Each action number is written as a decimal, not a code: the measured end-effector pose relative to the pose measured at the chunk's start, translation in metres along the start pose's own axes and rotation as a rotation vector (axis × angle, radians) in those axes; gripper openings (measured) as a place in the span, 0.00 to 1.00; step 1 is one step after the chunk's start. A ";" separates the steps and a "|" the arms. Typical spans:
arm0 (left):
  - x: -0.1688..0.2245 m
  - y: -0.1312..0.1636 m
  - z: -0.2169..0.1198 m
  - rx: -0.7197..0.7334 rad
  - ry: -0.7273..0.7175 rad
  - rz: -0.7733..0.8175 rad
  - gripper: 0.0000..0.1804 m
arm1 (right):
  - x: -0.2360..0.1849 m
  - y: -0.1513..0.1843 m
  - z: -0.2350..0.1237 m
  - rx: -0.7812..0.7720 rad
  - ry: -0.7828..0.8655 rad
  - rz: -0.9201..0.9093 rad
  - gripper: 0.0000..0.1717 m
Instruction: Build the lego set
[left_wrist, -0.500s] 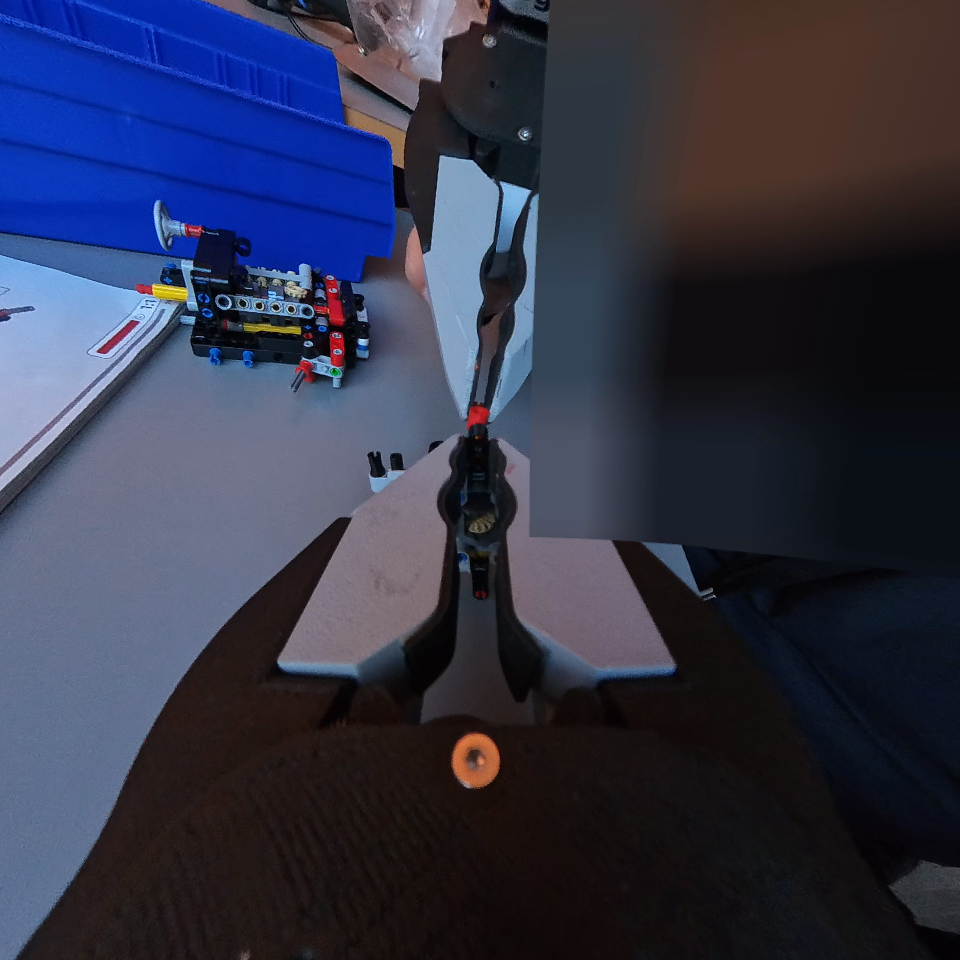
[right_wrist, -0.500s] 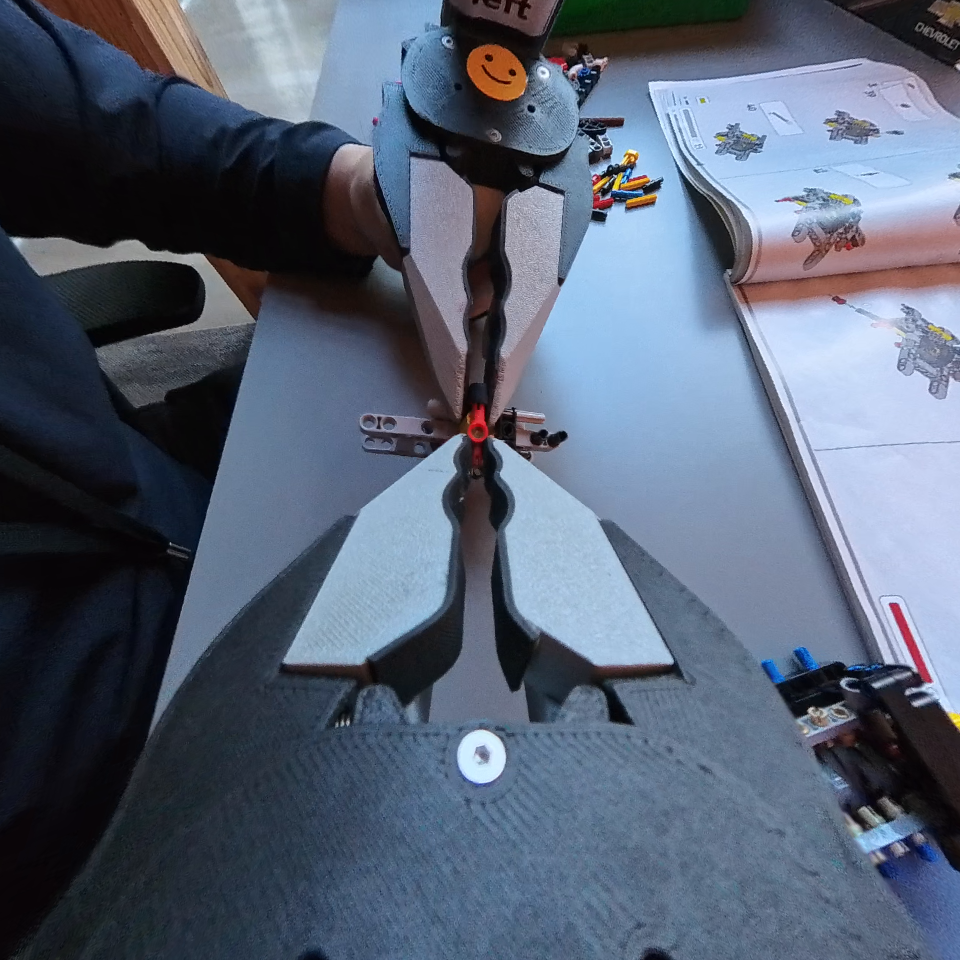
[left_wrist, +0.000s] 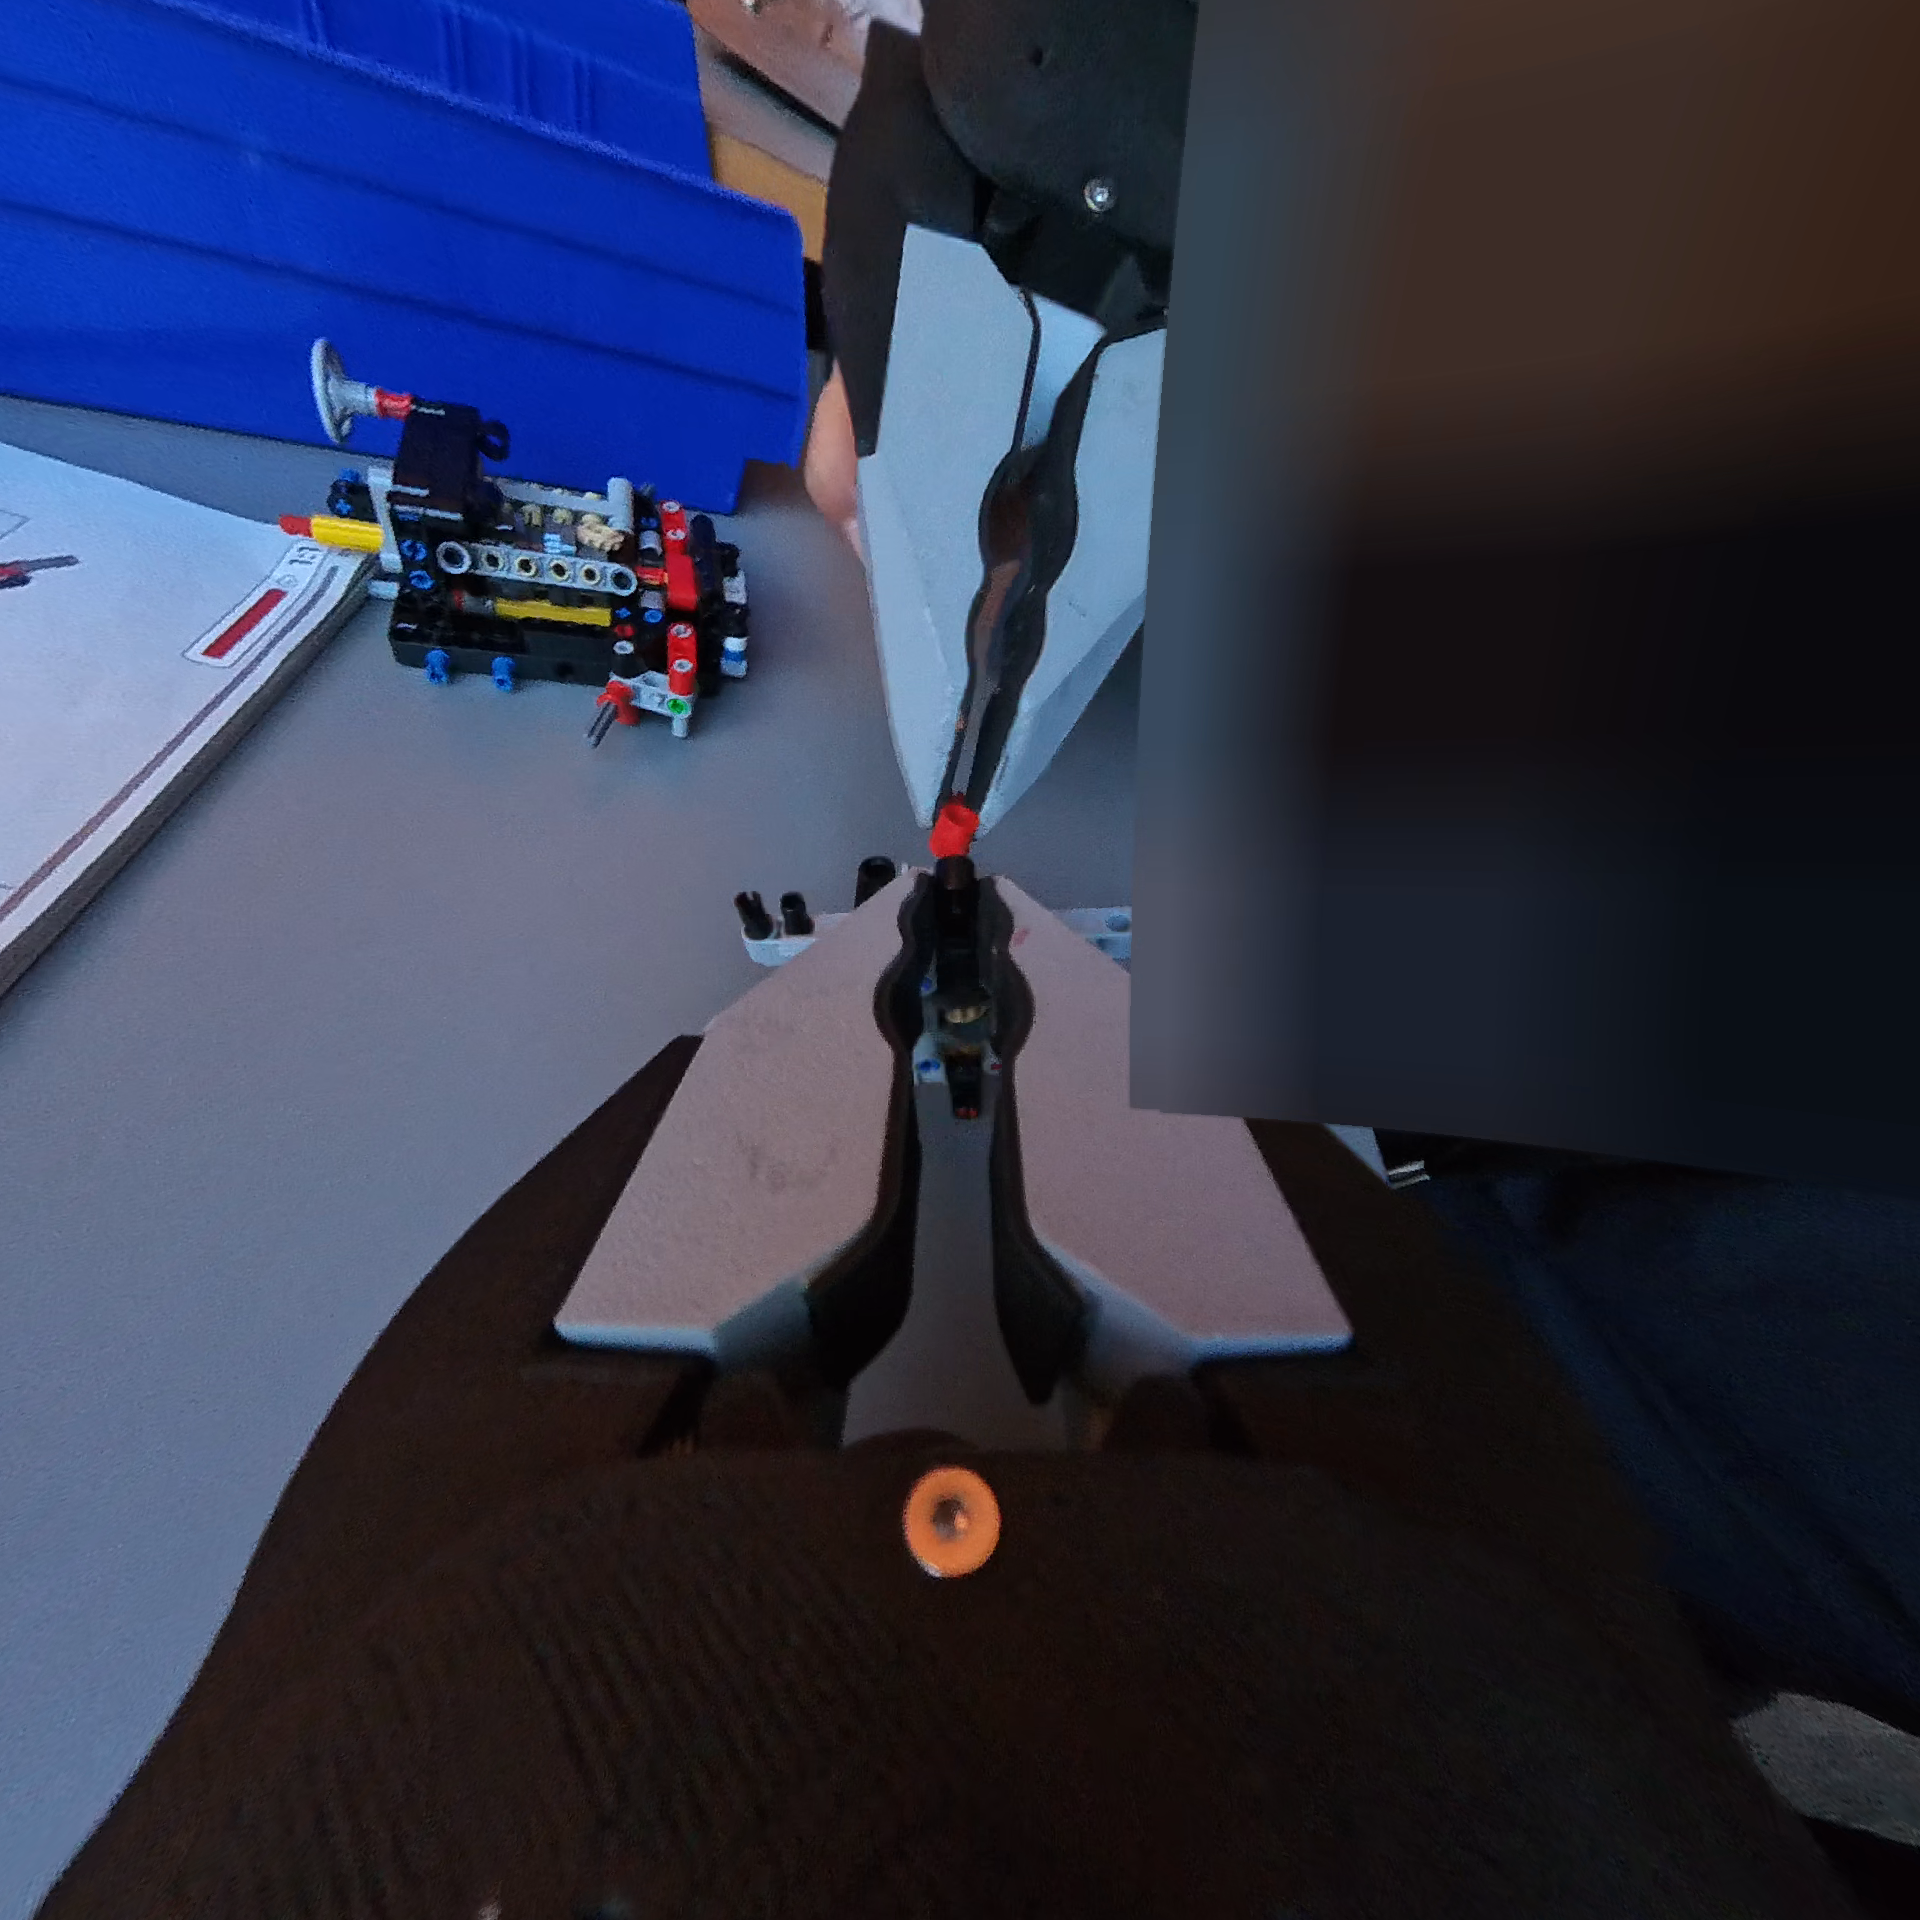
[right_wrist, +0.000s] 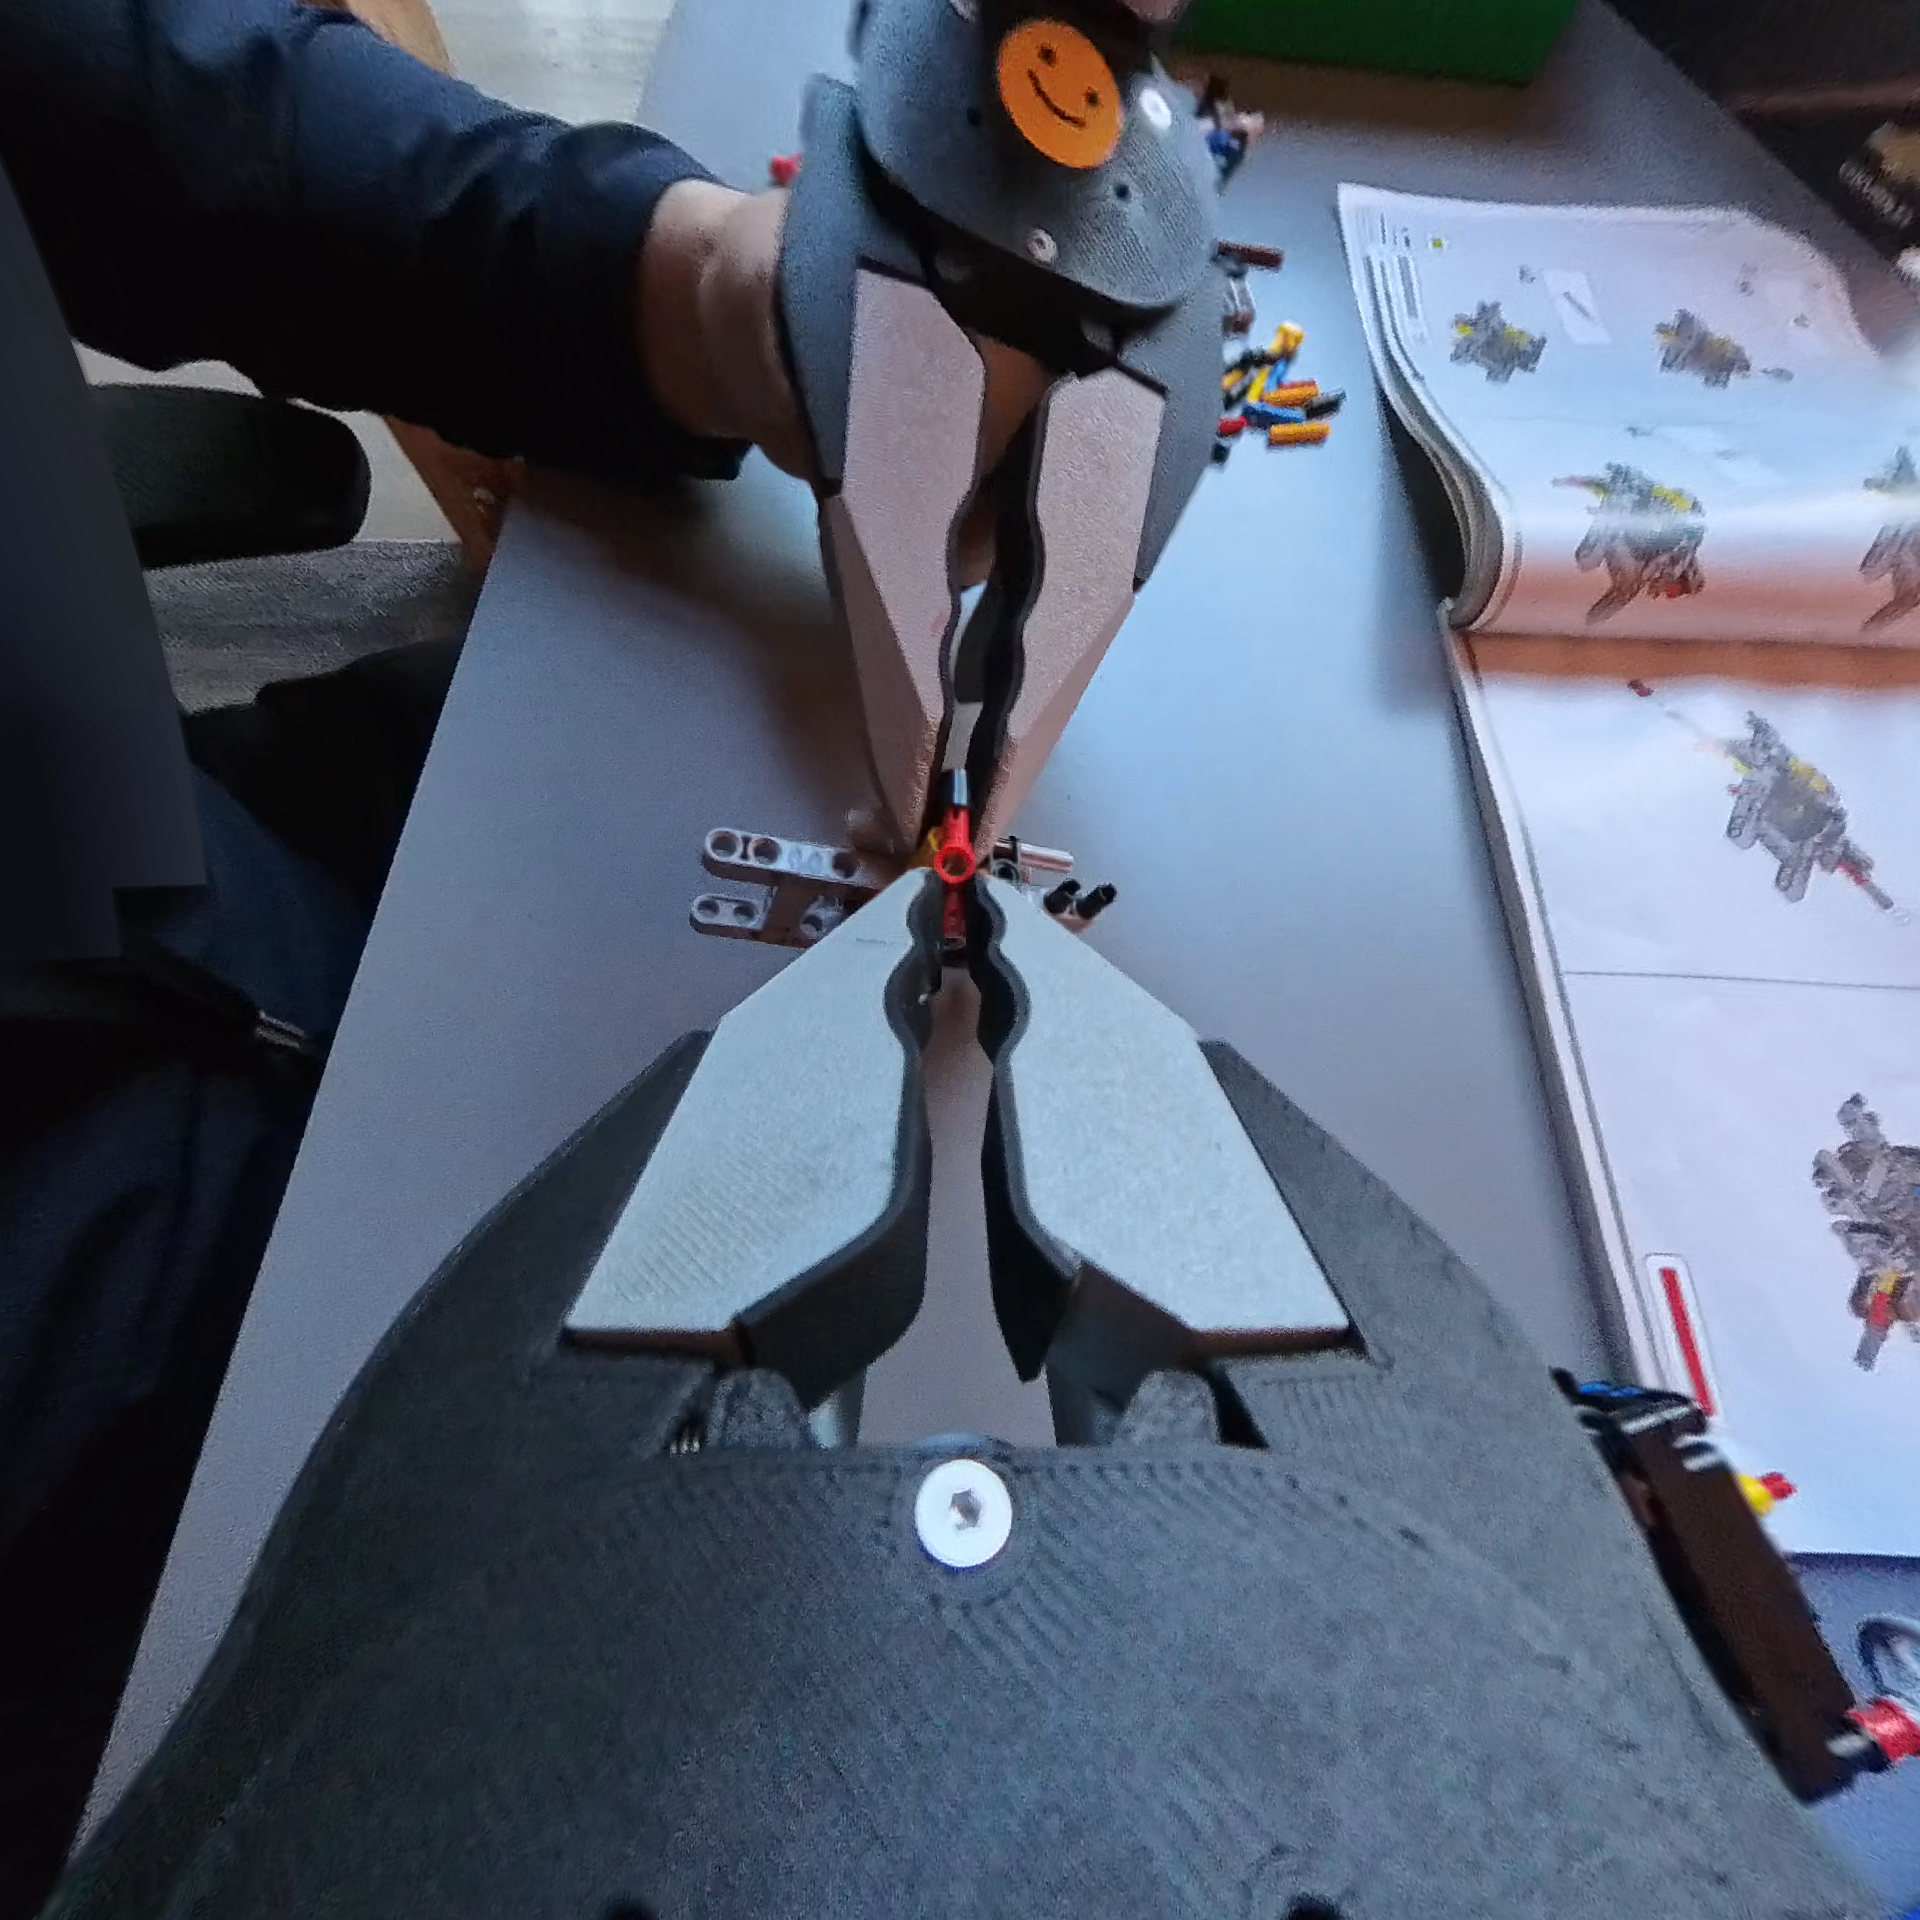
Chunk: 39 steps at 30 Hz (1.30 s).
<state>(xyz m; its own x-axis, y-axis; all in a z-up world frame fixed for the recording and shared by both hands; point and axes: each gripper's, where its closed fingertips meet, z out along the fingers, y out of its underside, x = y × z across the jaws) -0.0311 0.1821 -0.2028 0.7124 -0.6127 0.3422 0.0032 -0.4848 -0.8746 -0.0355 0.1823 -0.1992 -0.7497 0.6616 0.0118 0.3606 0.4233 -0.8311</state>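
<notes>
Left wrist view: left gripper (left_wrist: 957, 904) clenched on a small grey-and-black brick assembly (left_wrist: 961, 997), a black pin at its front meeting a red connector (left_wrist: 953, 829) pinched in the tips of the right gripper (left_wrist: 961, 800); built brick model (left_wrist: 551, 582) farther along the desk (left_wrist: 468, 935) before a blue bin (left_wrist: 395, 239); booklet (left_wrist: 125, 665) at the left edge, cut off; whole right side hidden under a blurred patch.

Right wrist view: right gripper (right_wrist: 954, 914) closed on the red connector (right_wrist: 952, 862), tip to tip with the left gripper (right_wrist: 951, 800); grey beams (right_wrist: 774, 883) of the assembly jutting sideways over the desk (right_wrist: 1247, 831); seen only here, loose pins (right_wrist: 1273, 400), open booklet pages (right_wrist: 1714, 623), a sleeve (right_wrist: 343, 260); model (right_wrist: 1704, 1538) cut off at lower right; contact between connector and pin too small to judge.
</notes>
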 end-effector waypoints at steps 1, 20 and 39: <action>0.000 0.000 -0.001 -0.001 0.004 -0.014 0.03 | 0.001 0.000 0.001 0.006 -0.018 0.044 0.00; 0.016 0.002 0.015 -0.128 0.035 -0.052 0.02 | -0.007 0.012 -0.008 -0.352 0.117 -0.377 0.00; -0.004 -0.006 0.004 -0.192 -0.235 0.235 0.03 | 0.000 0.054 -0.021 -0.302 0.091 0.240 0.01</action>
<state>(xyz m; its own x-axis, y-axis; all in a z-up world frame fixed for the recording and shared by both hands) -0.0312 0.1902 -0.2007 0.8196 -0.5720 0.0328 -0.2947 -0.4700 -0.8320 -0.0043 0.2183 -0.2329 -0.5774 0.8100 -0.1024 0.6765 0.4044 -0.6155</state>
